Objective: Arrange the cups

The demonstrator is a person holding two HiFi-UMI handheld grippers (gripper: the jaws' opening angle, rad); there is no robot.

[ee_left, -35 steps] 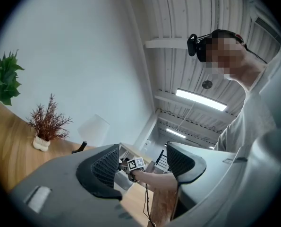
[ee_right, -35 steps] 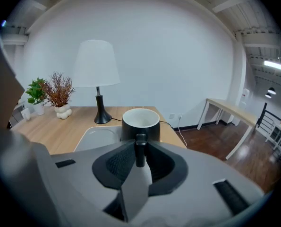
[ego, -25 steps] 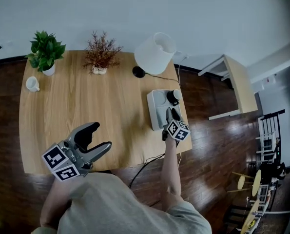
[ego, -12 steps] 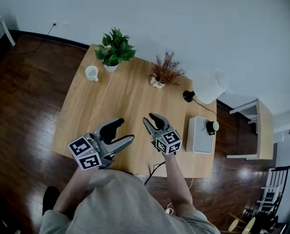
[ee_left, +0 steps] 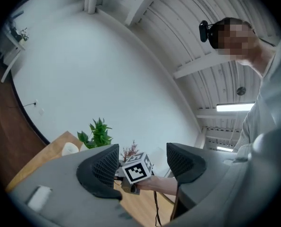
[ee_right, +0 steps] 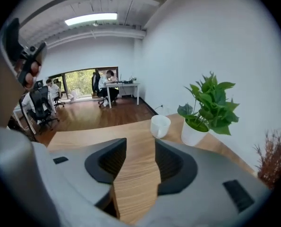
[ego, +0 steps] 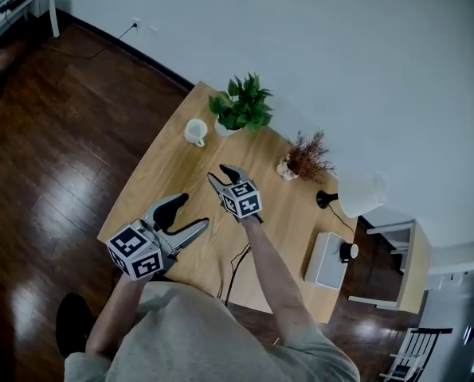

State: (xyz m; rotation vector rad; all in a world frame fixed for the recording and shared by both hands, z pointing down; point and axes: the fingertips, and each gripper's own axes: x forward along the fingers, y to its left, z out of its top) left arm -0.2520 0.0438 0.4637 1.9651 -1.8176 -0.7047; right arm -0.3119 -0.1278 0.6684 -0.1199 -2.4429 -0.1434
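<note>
Dark cup [ego: 346, 251] is set on tray [ego: 323, 263]; white cup [ego: 194, 131] is untaken. Left claw [ego: 186, 214] is held spread; right claw [ego: 221, 173] is being opened; both empty.

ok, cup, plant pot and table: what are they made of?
Cup: white, smooth, thick rim, faint sheen; probably glazed ceramic, plastic possible.
Pot: plain white, duller look; ceramic or plastic, can't tell.
Table: light top with straight grain streaks, satin finish; wood or wood-look laminate, can't tell which.
</note>
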